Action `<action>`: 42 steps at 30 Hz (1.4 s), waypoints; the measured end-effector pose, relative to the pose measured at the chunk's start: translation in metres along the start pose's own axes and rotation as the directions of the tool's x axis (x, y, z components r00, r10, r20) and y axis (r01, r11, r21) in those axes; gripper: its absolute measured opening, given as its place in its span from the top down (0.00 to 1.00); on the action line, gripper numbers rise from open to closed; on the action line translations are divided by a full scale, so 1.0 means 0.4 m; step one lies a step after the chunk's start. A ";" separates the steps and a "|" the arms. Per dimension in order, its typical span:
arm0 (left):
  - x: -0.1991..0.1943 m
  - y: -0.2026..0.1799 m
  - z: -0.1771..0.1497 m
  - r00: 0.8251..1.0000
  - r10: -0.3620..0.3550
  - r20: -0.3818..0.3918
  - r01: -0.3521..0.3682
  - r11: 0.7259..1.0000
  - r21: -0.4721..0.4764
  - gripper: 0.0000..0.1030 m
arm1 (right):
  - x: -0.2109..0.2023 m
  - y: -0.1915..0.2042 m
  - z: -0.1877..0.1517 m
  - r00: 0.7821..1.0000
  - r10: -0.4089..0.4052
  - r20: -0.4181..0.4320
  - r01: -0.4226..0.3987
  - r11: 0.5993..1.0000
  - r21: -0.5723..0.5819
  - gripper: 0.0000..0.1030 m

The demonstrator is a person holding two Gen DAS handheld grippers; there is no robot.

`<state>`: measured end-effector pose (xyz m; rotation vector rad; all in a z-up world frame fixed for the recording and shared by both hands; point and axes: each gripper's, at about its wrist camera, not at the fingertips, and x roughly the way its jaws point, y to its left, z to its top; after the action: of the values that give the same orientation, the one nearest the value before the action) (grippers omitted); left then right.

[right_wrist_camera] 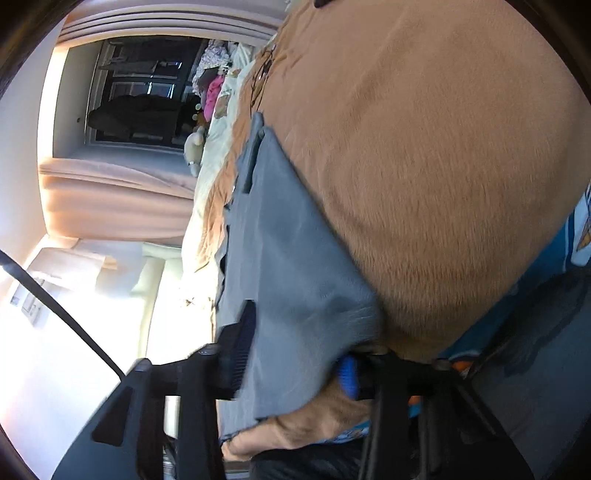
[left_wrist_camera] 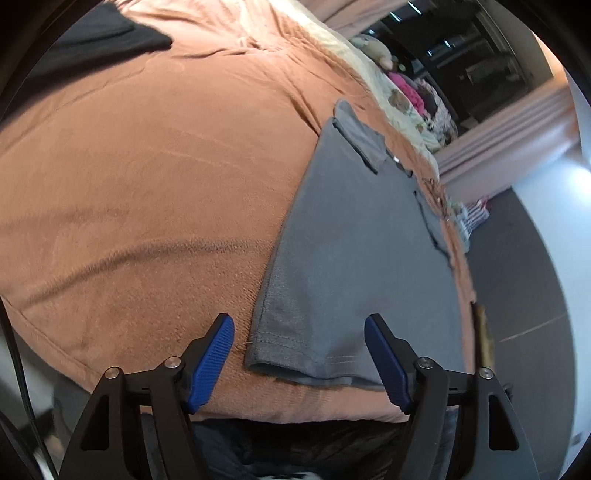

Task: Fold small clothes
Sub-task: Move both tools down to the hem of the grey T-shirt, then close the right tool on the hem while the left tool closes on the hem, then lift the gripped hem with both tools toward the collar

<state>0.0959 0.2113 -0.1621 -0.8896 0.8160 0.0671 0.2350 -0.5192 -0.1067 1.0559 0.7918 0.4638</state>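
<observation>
A grey garment (left_wrist_camera: 354, 236) lies flat on a brown blanket (left_wrist_camera: 147, 184) over a bed, close to the bed's right edge. My left gripper (left_wrist_camera: 297, 326) hovers open just above the garment's near hem corner, one blue pad over the blanket, the other over the cloth. In the blurred, rolled right wrist view, the same grey garment (right_wrist_camera: 288, 258) fills the gap of my right gripper (right_wrist_camera: 297, 339). Its jaws stand apart, one finger above the near corner, the blue pad (right_wrist_camera: 348, 373) low against the blanket (right_wrist_camera: 443, 166). The cloth is creased beside that pad.
A black garment (left_wrist_camera: 110, 33) lies at the blanket's far left. Pale floral bedding (left_wrist_camera: 402, 107) and pink clothes (left_wrist_camera: 404, 90) sit beyond. Grey floor (left_wrist_camera: 517, 258) drops off right of the bed. A dark window (right_wrist_camera: 140, 92), curtain (right_wrist_camera: 118, 199) and blue patterned cloth (right_wrist_camera: 546, 266) show.
</observation>
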 end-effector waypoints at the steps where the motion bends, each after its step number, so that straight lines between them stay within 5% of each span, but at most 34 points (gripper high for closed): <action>1: 0.000 0.005 -0.001 1.000 -0.007 -0.005 0.007 1.000 -0.020 0.31 | -0.002 0.009 0.005 1.000 -0.019 0.007 0.019 1.000 -0.014 0.93; 8: 0.003 0.029 -0.024 1.000 -0.016 -0.015 0.014 0.995 -0.099 0.36 | -0.035 0.053 0.001 0.994 -0.063 0.092 0.068 0.997 -0.047 1.00; 15: 0.017 0.013 -0.027 0.991 -0.132 0.010 0.132 0.979 -0.156 0.36 | -0.019 0.056 -0.044 0.991 -0.082 0.109 0.089 0.994 -0.060 1.00; 19: 0.034 -0.003 -0.025 0.990 -0.138 0.028 0.141 0.977 -0.162 0.38 | -0.018 0.059 -0.056 0.991 -0.090 0.102 0.097 0.993 -0.066 1.00; 26: 0.066 -0.006 -0.010 0.998 -0.054 0.045 0.062 0.980 -0.187 0.62 | -0.009 0.078 -0.037 0.991 -0.102 0.092 0.110 0.990 -0.087 1.00; 31: 0.073 0.003 -0.003 0.999 0.005 0.051 0.006 0.978 -0.209 0.90 | 0.017 0.084 -0.018 0.989 -0.125 0.073 0.132 0.986 -0.098 0.99; 42: 0.026 0.014 0.011 0.995 0.029 0.092 -0.010 0.978 -0.208 0.97 | 0.083 0.091 0.027 0.989 -0.146 -0.009 0.145 0.988 -0.054 0.94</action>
<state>0.1035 0.2153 -0.1711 -1.0667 0.7376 0.2132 0.2657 -0.4873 -0.0827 0.9392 0.8568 0.3658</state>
